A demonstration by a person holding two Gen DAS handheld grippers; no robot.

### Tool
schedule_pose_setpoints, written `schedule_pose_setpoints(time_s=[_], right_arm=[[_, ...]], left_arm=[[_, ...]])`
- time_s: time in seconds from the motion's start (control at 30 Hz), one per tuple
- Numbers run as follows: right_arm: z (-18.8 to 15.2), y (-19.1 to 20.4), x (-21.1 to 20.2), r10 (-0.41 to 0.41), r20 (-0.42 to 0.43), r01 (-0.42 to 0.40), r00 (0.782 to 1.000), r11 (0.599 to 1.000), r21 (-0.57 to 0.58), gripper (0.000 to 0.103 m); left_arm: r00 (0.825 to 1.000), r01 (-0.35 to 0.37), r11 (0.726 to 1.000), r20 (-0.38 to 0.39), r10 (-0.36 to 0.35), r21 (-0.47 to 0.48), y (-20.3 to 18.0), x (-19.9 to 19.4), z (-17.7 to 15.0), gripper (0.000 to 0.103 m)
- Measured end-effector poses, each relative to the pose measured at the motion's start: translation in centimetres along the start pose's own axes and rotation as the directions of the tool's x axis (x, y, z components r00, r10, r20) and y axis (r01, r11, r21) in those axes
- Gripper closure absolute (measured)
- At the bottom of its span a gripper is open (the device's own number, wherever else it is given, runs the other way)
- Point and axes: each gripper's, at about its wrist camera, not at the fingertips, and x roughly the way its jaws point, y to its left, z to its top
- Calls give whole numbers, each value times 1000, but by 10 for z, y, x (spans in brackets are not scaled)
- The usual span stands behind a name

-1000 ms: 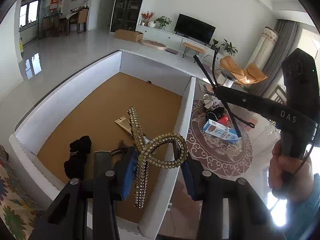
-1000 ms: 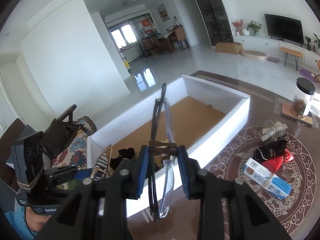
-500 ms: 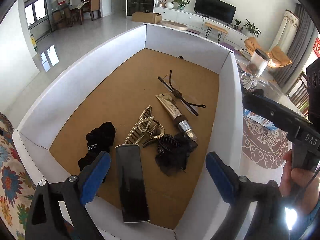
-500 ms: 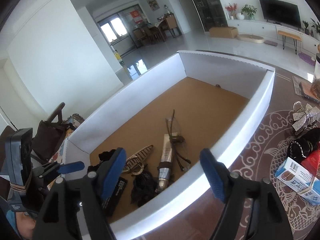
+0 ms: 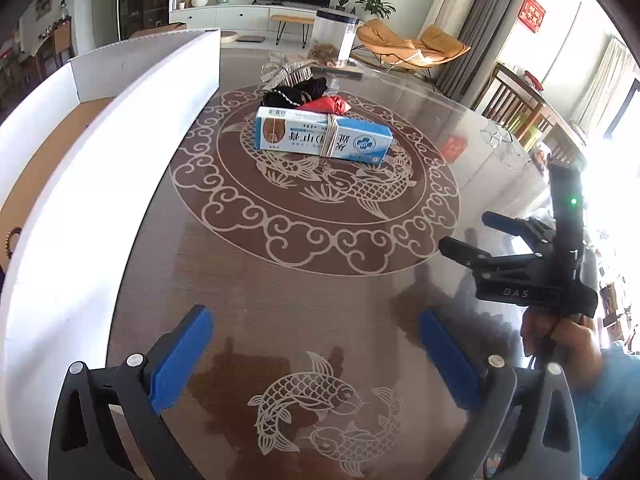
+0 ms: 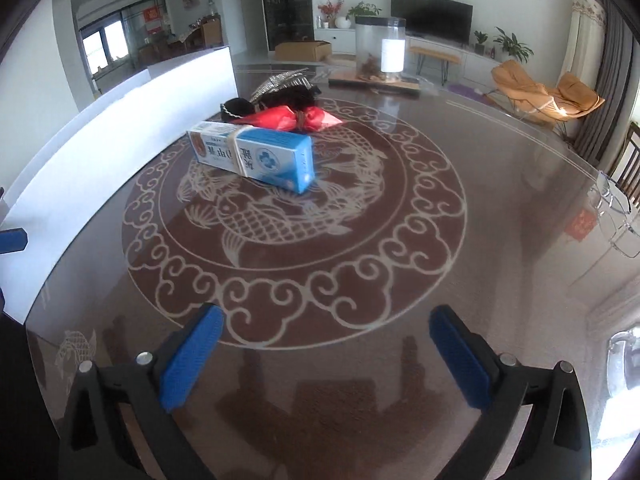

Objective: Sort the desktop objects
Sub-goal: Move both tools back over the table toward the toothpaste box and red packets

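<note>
At 12 o'clock sat blue carton (image 6: 251, 155), light, stiff; take across narrow sides. Left gripper (image 5: 316, 354), right gripper (image 6: 326, 354) both gaped wide, empty.

Left tool (image 5: 316, 354) and right tool (image 6: 326, 354) both hang level with blue pads spread wide, gripping nothing.

The table (image 6: 500, 208) has a glossy, reflective glass top over brown wood. The blue-and-white carton (image 6: 256, 152) looks like smooth printed cardboard, and the white box (image 5: 120, 128) is matt corrugated board.
</note>
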Motion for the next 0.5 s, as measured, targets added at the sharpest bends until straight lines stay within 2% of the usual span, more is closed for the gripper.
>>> schedule_pose_setpoints(time_s=[0.07,0.23,0.33,0.4,0.5], right_arm=[[-8,-11,2,7,-8,-7,1000,1000,20,0],[-7,-12,2,26,1,-26,1000,1000,17,0],[12,-8,14,27,-20,-27,999,1000,-16,0],[28,-16,19,55,-9,-55,998,998,24,0],[60,-37,23,74,51,-79,996,989,123,0]], left_arm=[[998,-53,998,-25,53,15,3,27,-1,0],[986,-168,982,17,167,84,2,51,1,0],[984,-173,980,62,168,94,1,52,-1,0],[983,-174,981,77,167,90,1,52,-2,0],[982,-177,980,79,170,88,2,53,-1,0]])
